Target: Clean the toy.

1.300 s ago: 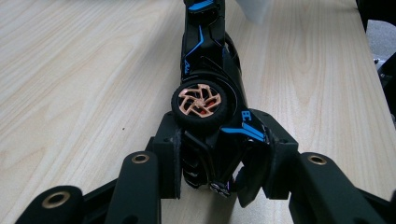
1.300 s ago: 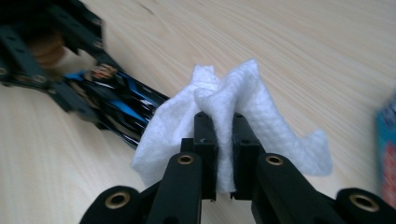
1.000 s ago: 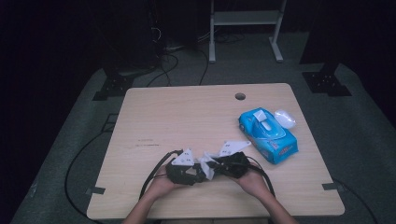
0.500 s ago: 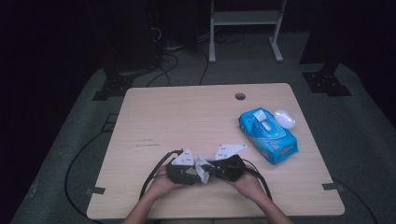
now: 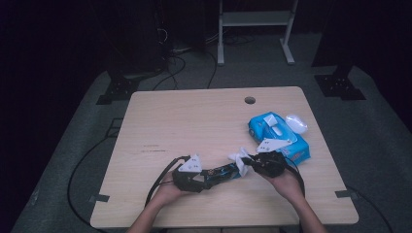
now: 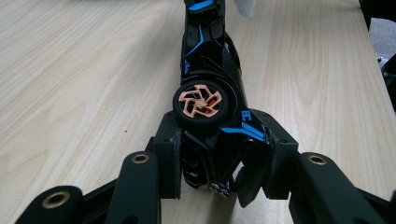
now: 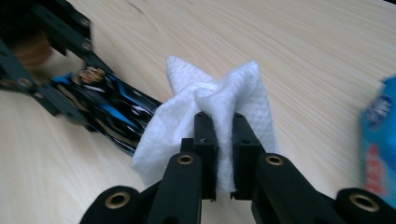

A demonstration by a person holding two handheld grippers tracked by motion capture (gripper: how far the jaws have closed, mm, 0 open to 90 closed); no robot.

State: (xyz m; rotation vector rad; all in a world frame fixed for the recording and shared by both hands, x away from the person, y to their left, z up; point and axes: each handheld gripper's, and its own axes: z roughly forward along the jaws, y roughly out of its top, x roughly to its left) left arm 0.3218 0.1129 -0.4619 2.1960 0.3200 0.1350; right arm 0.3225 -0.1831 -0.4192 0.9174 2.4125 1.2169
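While the left hand-held gripper [image 6: 219, 182] clamps the rear of a black-and-blue toy car [image 6: 210, 88] lying on its side on the wooden worktop [image 5: 194, 121], the right hand-held gripper [image 7: 224, 135] is closed on a crumpled white wipe [image 7: 210, 112] touching the car's far end. A blue wipes pack [image 5: 277, 133] lies near the worktop's right edge, just beyond the right hand [image 5: 286, 182].

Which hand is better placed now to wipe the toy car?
Likely the right: its tool is shut on the wipe, touching the car. The left tool grips the car.
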